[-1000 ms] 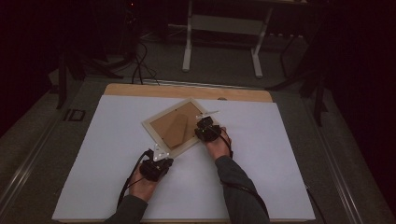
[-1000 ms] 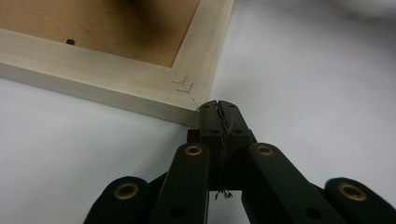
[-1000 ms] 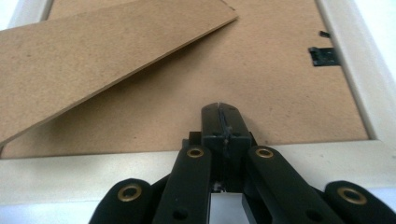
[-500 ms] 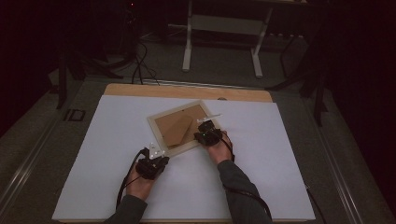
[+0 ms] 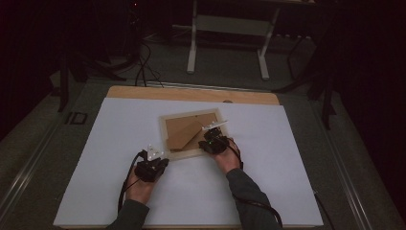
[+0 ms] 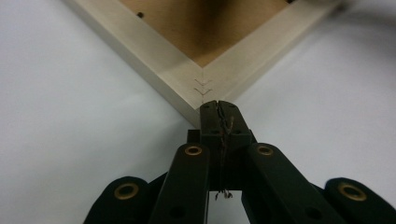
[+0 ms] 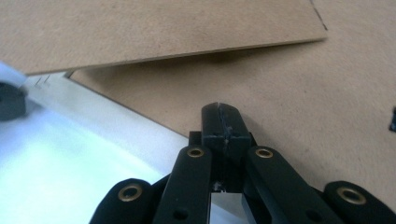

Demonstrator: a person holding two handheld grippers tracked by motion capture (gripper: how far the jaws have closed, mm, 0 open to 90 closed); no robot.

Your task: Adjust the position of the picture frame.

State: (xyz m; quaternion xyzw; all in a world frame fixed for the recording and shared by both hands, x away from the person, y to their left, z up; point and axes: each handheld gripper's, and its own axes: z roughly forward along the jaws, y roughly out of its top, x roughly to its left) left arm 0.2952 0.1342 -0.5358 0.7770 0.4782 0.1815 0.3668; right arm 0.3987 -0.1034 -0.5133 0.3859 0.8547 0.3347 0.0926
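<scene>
A light wooden picture frame [image 5: 185, 154] lies face down on the white table cover, its brown backing board [image 5: 177, 129] up and a stand flap [image 7: 140, 32] lifted off it. My left gripper [image 5: 161, 158] is shut, and its tips [image 6: 218, 108] touch the frame's near-left corner [image 6: 198, 88], where V-nails show. My right gripper [image 5: 207, 138] is shut too. It rests over the frame's near-right part, tips [image 7: 223, 116] above the backing board just inside the pale rail [image 7: 107, 116]. Nothing is between either pair of jaws.
The white cover [image 5: 287, 163] lies on a wooden tabletop [image 5: 191, 94] whose far edge shows. A white stand's legs [image 5: 194, 57] and cables [image 5: 141, 72] are on the dark floor beyond. Both forearms come in from the near edge.
The frame has turned clockwise from a diamond tilt to nearly square with the table. The right hand came slightly nearer with it; the left gripper stayed at the near-left corner.
</scene>
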